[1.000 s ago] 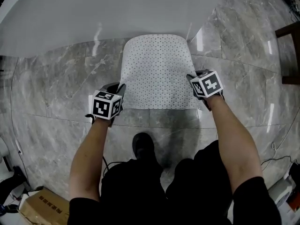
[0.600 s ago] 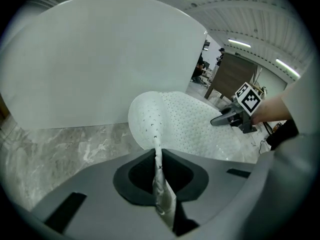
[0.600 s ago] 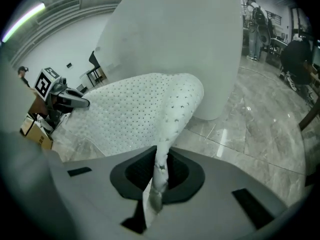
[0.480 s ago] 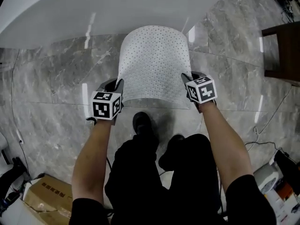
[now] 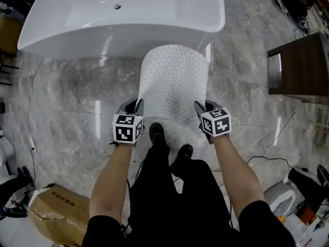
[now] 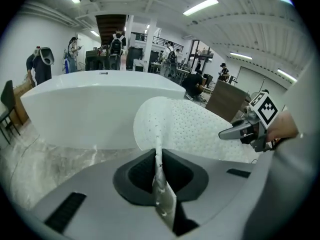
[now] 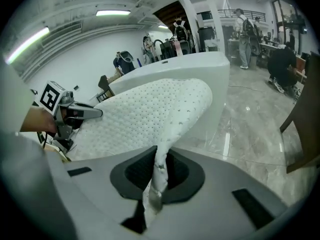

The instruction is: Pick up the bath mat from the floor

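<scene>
The white bathtub [image 5: 118, 19] stands on the grey marble floor [image 5: 61, 96]. In front of it the bath mat [image 5: 172, 81] is held up, bowed between the two grippers. Its far end seems to be off the floor, though that is hard to tell. The mat looks light, limp and perforated, so it will likely sag and swing. The left gripper [image 5: 136, 105] and right gripper [image 5: 199, 107] each have their fingers clamped on a near corner, which looks like the soundest hold.

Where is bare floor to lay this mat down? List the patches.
Bare marble floor left of the bath mat, between bathtub and cardboard box. A narrower strip right of the mat, between bathtub and wooden cabinet. Crowded: lower right corner, with cables and clutter.
</scene>
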The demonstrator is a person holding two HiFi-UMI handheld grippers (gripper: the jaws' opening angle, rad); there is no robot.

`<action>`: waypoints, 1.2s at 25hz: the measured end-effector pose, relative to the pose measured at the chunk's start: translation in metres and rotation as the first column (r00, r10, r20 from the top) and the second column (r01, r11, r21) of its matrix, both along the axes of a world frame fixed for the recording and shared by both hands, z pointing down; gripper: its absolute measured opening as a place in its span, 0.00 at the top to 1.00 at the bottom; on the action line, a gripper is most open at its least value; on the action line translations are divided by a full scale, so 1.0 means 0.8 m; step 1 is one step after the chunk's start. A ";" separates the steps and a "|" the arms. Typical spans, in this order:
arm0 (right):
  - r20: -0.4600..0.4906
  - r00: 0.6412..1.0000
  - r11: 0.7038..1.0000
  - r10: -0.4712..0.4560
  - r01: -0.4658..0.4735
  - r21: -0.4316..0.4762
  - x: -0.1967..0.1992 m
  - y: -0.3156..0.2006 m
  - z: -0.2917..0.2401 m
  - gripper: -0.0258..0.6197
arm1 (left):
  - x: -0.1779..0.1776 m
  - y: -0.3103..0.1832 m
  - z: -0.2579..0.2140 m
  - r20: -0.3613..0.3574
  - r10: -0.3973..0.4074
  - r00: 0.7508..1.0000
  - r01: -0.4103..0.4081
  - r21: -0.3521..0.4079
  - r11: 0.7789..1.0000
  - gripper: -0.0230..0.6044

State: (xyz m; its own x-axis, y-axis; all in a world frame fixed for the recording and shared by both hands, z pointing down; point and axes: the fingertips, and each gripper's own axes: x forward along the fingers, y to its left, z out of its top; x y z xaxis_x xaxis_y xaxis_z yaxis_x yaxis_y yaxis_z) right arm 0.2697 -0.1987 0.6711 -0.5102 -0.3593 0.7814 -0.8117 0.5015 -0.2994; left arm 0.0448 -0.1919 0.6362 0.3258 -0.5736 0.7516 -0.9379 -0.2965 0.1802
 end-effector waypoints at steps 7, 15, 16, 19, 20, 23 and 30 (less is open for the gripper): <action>0.067 0.994 0.996 0.084 -0.084 0.003 0.019 0.035 -0.114 0.90 | 0.028 0.034 -0.122 -0.003 -0.053 0.999 0.053 0.060 0.997 0.91; 0.087 0.993 0.996 0.083 -0.087 0.038 0.037 0.061 -0.198 0.90 | 0.056 0.061 -0.202 -0.007 -0.058 0.998 0.058 0.104 0.993 0.91; 0.092 0.992 0.995 0.083 -0.087 0.040 0.038 0.065 -0.206 0.90 | 0.058 0.063 -0.210 -0.008 -0.059 0.998 0.060 0.108 0.992 0.91; 0.106 0.990 0.995 0.088 -0.093 0.041 0.045 0.079 -0.224 0.90 | 0.065 0.073 -0.232 -0.009 -0.061 0.998 0.061 0.117 0.991 0.91; 0.112 0.989 0.994 0.093 -0.098 0.039 0.048 0.084 -0.229 0.90 | 0.068 0.078 -0.239 -0.011 -0.062 0.998 0.062 0.119 0.991 0.91; 0.135 0.985 0.993 0.104 -0.110 0.039 0.055 0.097 -0.249 0.90 | 0.069 0.091 -0.265 -0.032 -0.070 0.997 0.074 0.125 0.989 0.90; 0.169 0.983 0.989 0.074 -0.094 0.116 0.066 0.102 -0.317 0.90 | 0.052 0.106 -0.342 -0.051 -0.124 0.991 0.132 0.188 0.973 0.90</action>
